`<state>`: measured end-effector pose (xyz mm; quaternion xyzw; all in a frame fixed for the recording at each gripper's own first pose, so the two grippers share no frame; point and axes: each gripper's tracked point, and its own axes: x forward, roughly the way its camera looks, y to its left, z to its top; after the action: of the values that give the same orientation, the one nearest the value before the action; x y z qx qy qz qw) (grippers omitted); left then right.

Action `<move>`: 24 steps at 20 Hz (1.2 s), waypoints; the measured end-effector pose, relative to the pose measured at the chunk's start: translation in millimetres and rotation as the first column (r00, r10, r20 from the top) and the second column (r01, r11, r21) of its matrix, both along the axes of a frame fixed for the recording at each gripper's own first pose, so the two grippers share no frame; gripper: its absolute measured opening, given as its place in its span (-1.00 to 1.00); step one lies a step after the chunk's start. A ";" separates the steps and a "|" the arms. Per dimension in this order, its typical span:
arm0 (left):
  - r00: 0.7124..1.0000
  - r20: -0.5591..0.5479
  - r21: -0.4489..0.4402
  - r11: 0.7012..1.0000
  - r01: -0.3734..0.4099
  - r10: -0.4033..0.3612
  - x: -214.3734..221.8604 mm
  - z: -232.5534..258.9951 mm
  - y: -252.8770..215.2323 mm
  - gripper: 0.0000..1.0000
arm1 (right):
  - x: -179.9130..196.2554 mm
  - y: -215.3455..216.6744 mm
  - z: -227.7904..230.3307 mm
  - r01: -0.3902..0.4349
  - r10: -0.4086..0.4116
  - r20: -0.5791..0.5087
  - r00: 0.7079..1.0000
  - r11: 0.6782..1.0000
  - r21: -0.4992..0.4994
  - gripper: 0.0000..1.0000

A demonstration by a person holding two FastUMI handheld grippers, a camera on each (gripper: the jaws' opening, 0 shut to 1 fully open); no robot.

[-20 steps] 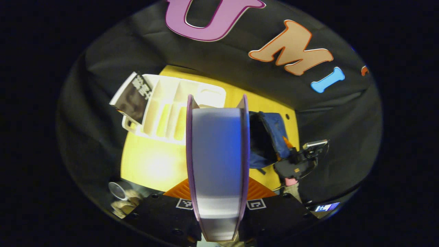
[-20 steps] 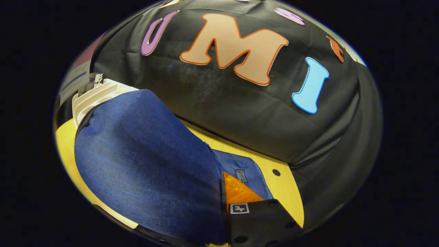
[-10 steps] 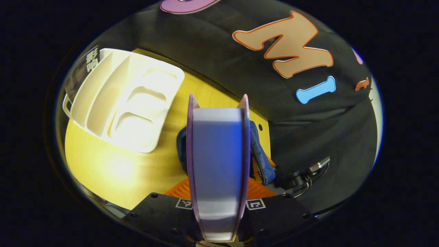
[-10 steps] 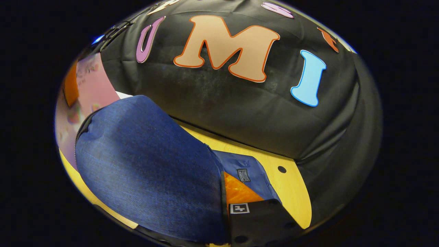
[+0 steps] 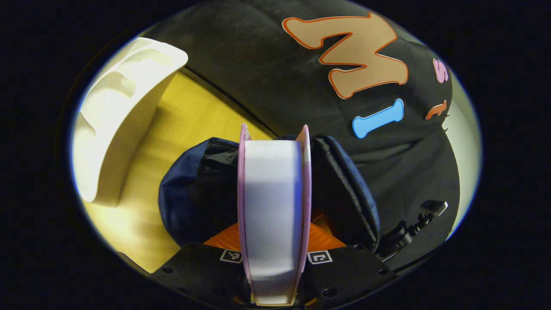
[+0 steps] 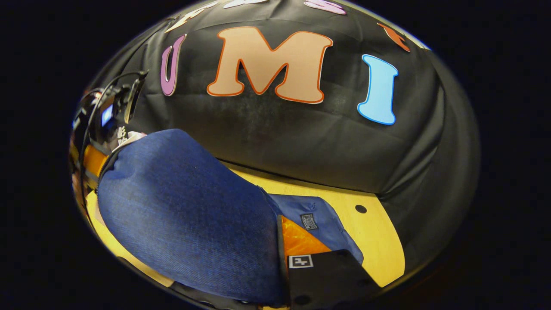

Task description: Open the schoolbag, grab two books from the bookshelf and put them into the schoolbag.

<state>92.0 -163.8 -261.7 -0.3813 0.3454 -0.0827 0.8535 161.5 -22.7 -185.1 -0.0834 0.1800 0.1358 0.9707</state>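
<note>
My left gripper is shut on a thick book with pink covers, held spine-up with its pale page edge facing the camera. Just beyond the book gapes the blue schoolbag, its dark inside showing on both sides. In the right gripper view the bag's blue flap is lifted and my right gripper is shut on its edge; the cloth hides one finger. The right gripper also appears at the bag's right rim. The white bookshelf lies at the upper left.
The yellow table runs between the shelf and the bag, and its far edge meets the black cloth wall. The left gripper's body and cable show above the flap. A small hole marks the tabletop at the right.
My left gripper has carried the book away from the shelf and down to the bag's mouth; the shelf slid to the view's left edge. The right gripper kept hold of the flap.
</note>
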 end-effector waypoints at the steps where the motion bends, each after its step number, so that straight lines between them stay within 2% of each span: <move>1: 1.000 0.000 -0.015 1.000 -0.003 0.003 4.3 -8.8 -2.0 -0.24 | -0.4 0.2 0.5 -0.002 0.001 0.003 1.000 1.000 0.002 -0.84; 4: 0.999 -0.034 -0.049 0.998 -0.025 0.023 19.8 -36.5 -11.3 -0.24 | -3.1 3.4 0.0 -0.022 0.022 0.011 1.000 1.000 -0.003 -0.84; 6: 0.999 -0.034 -0.117 0.993 -0.035 0.031 34.2 -46.9 -29.4 -0.24 | -5.9 8.9 0.9 -0.041 0.042 0.026 0.999 0.999 -0.023 -0.84; 13: 0.999 -0.025 -0.266 0.963 -0.031 0.026 52.3 -86.6 -74.1 -0.26 | -12.9 14.3 7.3 -0.054 0.055 0.052 0.997 0.998 -0.017 -0.84; 15: 0.998 -0.045 -0.282 0.958 -0.055 0.044 55.4 -98.8 -78.2 -0.03 | -13.0 13.0 5.5 -0.049 0.051 0.052 0.997 0.998 -0.027 -0.84; 17: 0.996 -0.072 -0.252 0.965 -0.070 0.054 56.5 -108.4 -78.4 0.20 | -11.3 11.8 4.0 -0.036 0.037 0.048 0.998 0.999 -0.025 -0.84; 20: 0.991 -0.116 -0.150 0.985 -0.081 0.064 51.9 -120.2 -67.8 0.54 | -8.1 9.5 2.0 -0.018 0.018 0.043 0.999 1.000 -0.014 -0.84; 22: 0.993 -0.100 -0.141 0.987 -0.075 0.061 47.0 -105.2 -65.7 0.77 | -7.6 9.0 0.6 -0.014 0.014 0.040 0.999 1.000 -0.015 -0.84; 24: 0.995 -0.071 -0.089 0.993 -0.073 0.067 37.0 -91.5 -58.6 1.00 | -7.5 9.7 -0.2 -0.013 0.013 0.041 0.999 1.000 -0.020 -0.84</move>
<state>129.0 -222.4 -353.2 -0.4344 0.3565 -0.0556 0.8253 154.1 -13.0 -185.3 -0.0968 0.1609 0.1386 0.9724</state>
